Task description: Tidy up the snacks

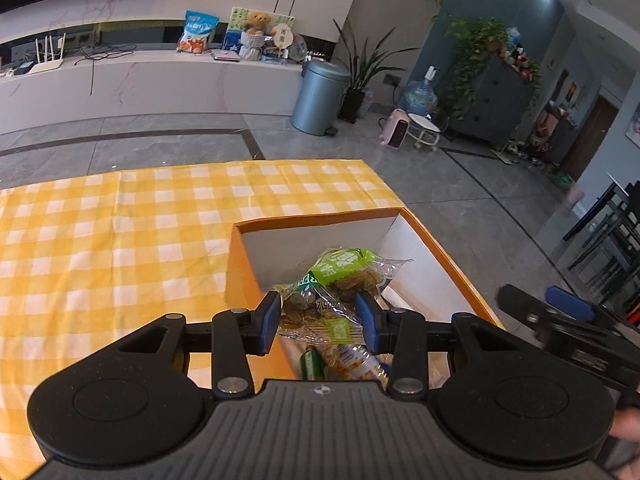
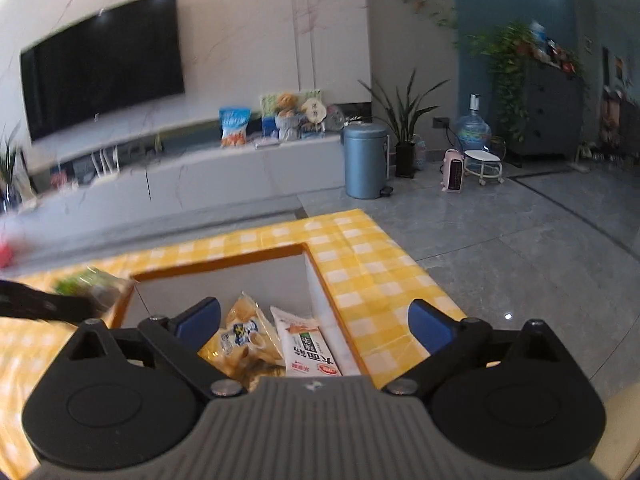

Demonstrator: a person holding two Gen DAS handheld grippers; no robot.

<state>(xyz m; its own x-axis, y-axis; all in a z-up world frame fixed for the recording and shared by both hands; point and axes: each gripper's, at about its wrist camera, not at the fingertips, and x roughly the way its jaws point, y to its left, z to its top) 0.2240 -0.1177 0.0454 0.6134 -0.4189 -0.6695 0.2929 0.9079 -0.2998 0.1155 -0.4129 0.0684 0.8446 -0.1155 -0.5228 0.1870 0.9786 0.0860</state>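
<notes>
My left gripper (image 1: 318, 322) is shut on a clear snack bag with a green label (image 1: 336, 280) and holds it over the orange box (image 1: 320, 218). The box has white inner walls and holds other snack packs (image 1: 352, 360). In the right wrist view my right gripper (image 2: 314, 324) is open and empty above the same box (image 2: 224, 264), over a yellow snack pack (image 2: 244, 340) and a white pack with red print (image 2: 308, 344). The left gripper with the green bag (image 2: 86, 284) shows blurred at the left. The right gripper also shows in the left wrist view (image 1: 560, 312).
The box sits at the right end of a table with a yellow checked cloth (image 1: 120, 232). Beyond the table edge is grey tiled floor, a blue bin (image 1: 318, 96), plants, a TV bench with bags and a teddy bear (image 1: 256, 24), and dark chairs (image 1: 608, 240) at right.
</notes>
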